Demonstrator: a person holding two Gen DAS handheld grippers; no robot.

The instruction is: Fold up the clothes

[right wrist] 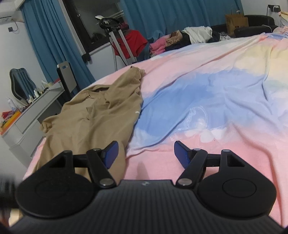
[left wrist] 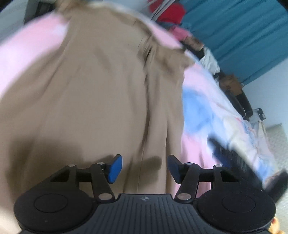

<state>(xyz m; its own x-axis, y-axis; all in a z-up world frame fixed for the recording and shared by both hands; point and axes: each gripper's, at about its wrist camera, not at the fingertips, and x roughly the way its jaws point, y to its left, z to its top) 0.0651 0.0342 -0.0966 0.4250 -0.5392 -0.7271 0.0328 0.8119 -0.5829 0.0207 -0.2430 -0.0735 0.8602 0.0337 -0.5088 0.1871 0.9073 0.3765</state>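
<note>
Left wrist view: heavy motion blur. Left gripper (left wrist: pixel 144 168) jaws apart, blue pads (left wrist: pixel 115 168) clear of fabric, nothing between them. Tan garment (left wrist: pixel 100 93) fills most of frame beneath and ahead of gripper, lying on pink/blue bedspread (left wrist: pixel 199 108). Pad shadows fall on the tan cloth just ahead of the jaws. Seam or fold line runs lengthwise through garment centre; detail otherwise too blurred to read. Blue curtain (left wrist: pixel 239 32) upper right; red item (left wrist: pixel 169 12) and mixed clutter along far bed edge, not identifiable.

Right wrist view: sharp. Right gripper (right wrist: pixel 145 154) jaws wide apart, empty, over pink part of bedspread (right wrist: pixel 207 93); garment's near end lies just beside the left-hand pad. Tan garment (right wrist: pixel 100 111) lies crumpled at left side of bed, near the edge, running away from camera, not flat, several folds and bunched top end. Small white mark on its right edge. Clothes pile (right wrist: pixel 185 38) at far end of bed: pink, tan, white, dark pcs. Paper bag (right wrist: pixel 235 22) behind pile. Tripod stand (right wrist: pixel 117 36) w/ red cloth (right wrist: pixel 136 42) past bed. Grey desk (right wrist: pixel 34 111) at left w/ bottles and small items; chair (right wrist: pixel 19 82) behind it. Blue curtains (right wrist: pixel 46 39) along walls.
</note>
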